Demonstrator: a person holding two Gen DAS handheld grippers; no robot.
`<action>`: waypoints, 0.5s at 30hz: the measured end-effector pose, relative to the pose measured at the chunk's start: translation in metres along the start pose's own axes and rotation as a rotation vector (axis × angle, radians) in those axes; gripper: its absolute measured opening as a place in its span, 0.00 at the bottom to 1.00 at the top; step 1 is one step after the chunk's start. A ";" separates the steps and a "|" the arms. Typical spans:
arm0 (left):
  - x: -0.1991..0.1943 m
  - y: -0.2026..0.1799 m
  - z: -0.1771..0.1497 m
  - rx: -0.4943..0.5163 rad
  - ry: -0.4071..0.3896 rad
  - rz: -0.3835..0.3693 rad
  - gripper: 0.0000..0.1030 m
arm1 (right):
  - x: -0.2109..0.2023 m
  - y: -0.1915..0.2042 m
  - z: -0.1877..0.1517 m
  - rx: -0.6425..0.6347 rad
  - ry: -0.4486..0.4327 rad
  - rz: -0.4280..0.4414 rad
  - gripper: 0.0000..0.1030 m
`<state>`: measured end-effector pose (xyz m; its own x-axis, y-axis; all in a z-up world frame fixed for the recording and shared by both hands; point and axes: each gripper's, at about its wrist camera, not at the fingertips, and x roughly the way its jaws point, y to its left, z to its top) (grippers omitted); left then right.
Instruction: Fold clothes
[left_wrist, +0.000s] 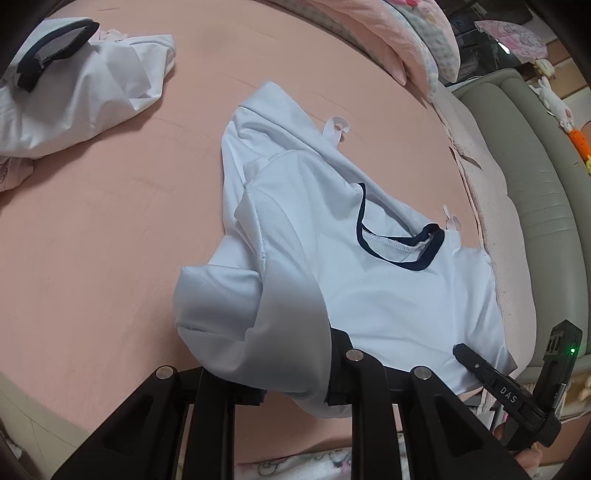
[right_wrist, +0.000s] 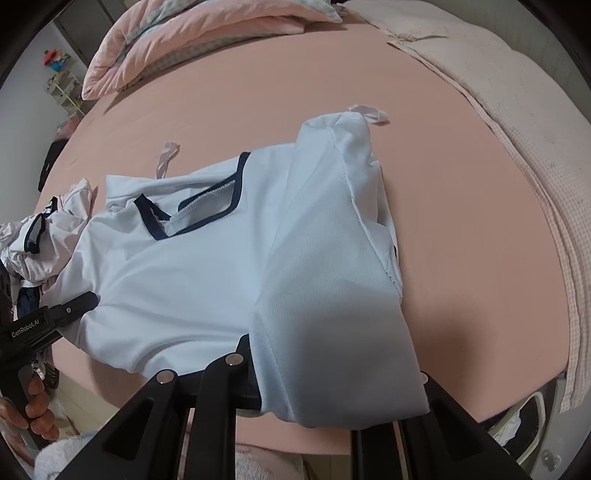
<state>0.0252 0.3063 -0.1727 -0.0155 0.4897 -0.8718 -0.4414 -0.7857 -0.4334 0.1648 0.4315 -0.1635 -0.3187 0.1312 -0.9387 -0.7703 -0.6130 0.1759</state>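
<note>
A white shirt (left_wrist: 369, 280) with a dark navy collar (left_wrist: 399, 243) lies on the pink bed; it also shows in the right wrist view (right_wrist: 177, 280). My left gripper (left_wrist: 291, 373) is shut on the shirt's near edge, and cloth drapes over its fingers. My right gripper (right_wrist: 332, 376) is shut on the shirt's other side, where a folded flap (right_wrist: 332, 236) lies over the body. The right gripper shows at the left wrist view's right edge (left_wrist: 476, 365), and the left gripper shows at the right wrist view's left (right_wrist: 74, 306). Both sets of fingertips are hidden by cloth.
A pile of white garments (left_wrist: 85, 88) with navy trim lies at the far left. Pink quilts and pillows (right_wrist: 192, 33) are heaped at the bed's head. A pale pink blanket (right_wrist: 517, 155) runs along the bed edge. A grey sofa (left_wrist: 535, 177) stands beside the bed.
</note>
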 end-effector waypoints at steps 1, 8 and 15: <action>0.001 0.002 -0.001 0.000 0.001 -0.002 0.17 | 0.002 -0.003 0.002 0.002 0.003 -0.001 0.15; 0.005 0.015 -0.011 -0.010 0.014 -0.018 0.17 | 0.001 -0.016 -0.002 0.014 0.013 0.007 0.15; 0.012 0.023 -0.008 -0.033 0.010 -0.059 0.21 | 0.012 -0.022 0.002 0.011 0.027 0.011 0.18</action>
<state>0.0220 0.2910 -0.1944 0.0187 0.5318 -0.8466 -0.4114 -0.7677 -0.4913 0.1765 0.4479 -0.1782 -0.3119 0.1031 -0.9445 -0.7728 -0.6058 0.1891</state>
